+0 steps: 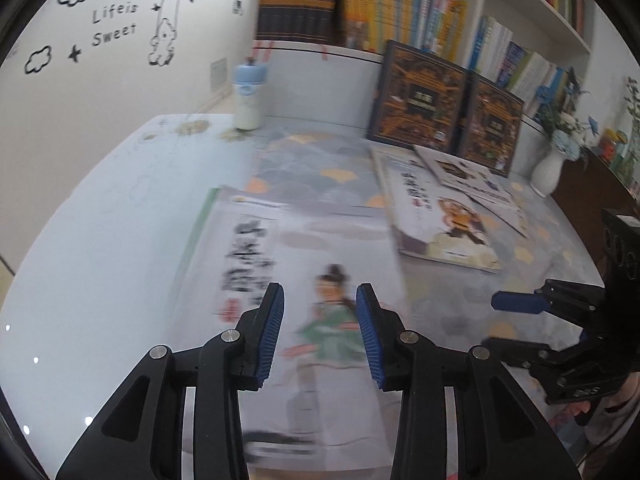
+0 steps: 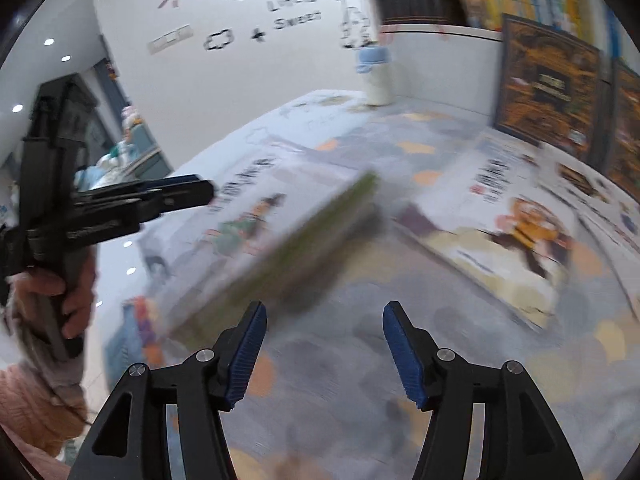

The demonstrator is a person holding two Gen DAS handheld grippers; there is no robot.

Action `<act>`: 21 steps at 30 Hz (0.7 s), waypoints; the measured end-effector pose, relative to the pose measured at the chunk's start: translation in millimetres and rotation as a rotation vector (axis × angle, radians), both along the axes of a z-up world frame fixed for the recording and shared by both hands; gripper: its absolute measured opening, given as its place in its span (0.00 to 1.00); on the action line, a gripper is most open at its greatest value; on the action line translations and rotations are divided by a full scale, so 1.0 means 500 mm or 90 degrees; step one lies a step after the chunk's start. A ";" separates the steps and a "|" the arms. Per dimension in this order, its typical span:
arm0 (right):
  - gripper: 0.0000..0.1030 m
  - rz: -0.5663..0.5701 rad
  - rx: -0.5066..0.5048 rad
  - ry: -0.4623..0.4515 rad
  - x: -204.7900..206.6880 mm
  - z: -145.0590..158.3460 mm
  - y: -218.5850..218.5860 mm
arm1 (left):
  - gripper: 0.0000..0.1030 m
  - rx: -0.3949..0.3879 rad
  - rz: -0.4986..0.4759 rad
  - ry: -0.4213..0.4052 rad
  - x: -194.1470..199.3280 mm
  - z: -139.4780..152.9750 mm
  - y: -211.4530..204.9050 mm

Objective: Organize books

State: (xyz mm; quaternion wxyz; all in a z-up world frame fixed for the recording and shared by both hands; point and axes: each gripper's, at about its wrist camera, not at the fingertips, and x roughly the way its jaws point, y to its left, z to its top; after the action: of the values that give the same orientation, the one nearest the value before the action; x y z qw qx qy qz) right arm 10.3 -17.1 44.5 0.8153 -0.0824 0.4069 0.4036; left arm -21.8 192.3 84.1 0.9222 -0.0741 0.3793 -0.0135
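A white book with a green spine (image 1: 304, 264) lies flat on the patterned mat, blurred in both views (image 2: 256, 220). My left gripper (image 1: 320, 328) hovers over its cover, jaws apart and nothing pinched between the blue pads. To its right lies a book with a monkey figure (image 1: 440, 220) (image 2: 516, 224), and a thinner book (image 1: 472, 178) rests partly on top of it. My right gripper (image 2: 324, 344) stands open over bare mat, right of the green-spined book's spine, holding nothing. It shows side-on in the left wrist view (image 1: 494, 322). The left gripper (image 2: 206, 190) shows side-on above the book's far side.
Two dark ornate books (image 1: 420, 96) (image 1: 492, 120) stand upright against the back panel. Filled bookshelves (image 1: 400, 12) rise behind. A bottle with a blue cap (image 1: 248, 96) stands at the back left, a white vase (image 1: 548, 172) at the back right. A person's hand (image 2: 52, 284) grips the left gripper's handle.
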 end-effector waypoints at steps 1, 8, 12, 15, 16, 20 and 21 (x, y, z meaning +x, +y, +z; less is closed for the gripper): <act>0.60 -0.017 -0.011 -0.008 0.003 -0.005 -0.019 | 0.34 -0.004 -0.009 0.001 0.001 -0.001 -0.017; 0.62 -0.169 -0.132 -0.061 0.035 -0.061 -0.190 | 0.35 -0.026 -0.080 0.002 0.030 -0.022 -0.183; 0.81 -0.258 -0.194 -0.082 0.065 -0.093 -0.280 | 0.35 -0.041 -0.118 0.019 0.054 -0.053 -0.272; 0.91 -0.299 -0.158 -0.049 0.084 -0.096 -0.332 | 0.35 -0.056 -0.130 0.039 0.075 -0.086 -0.320; 0.93 -0.304 -0.155 -0.043 0.089 -0.096 -0.338 | 0.35 -0.053 -0.129 0.043 0.080 -0.096 -0.331; 1.00 -0.304 -0.153 -0.026 0.095 -0.099 -0.346 | 0.35 0.010 -0.109 0.048 0.087 -0.122 -0.350; 1.00 -0.304 -0.149 -0.022 0.094 -0.099 -0.347 | 0.35 0.022 -0.096 0.047 0.087 -0.129 -0.346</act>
State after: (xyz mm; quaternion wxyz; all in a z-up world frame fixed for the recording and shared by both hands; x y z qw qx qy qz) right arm 57.1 -190.5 -5.0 0.8794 -0.0846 0.4445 0.1482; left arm 21.9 19.1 19.4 0.9050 -0.0299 0.4180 -0.0735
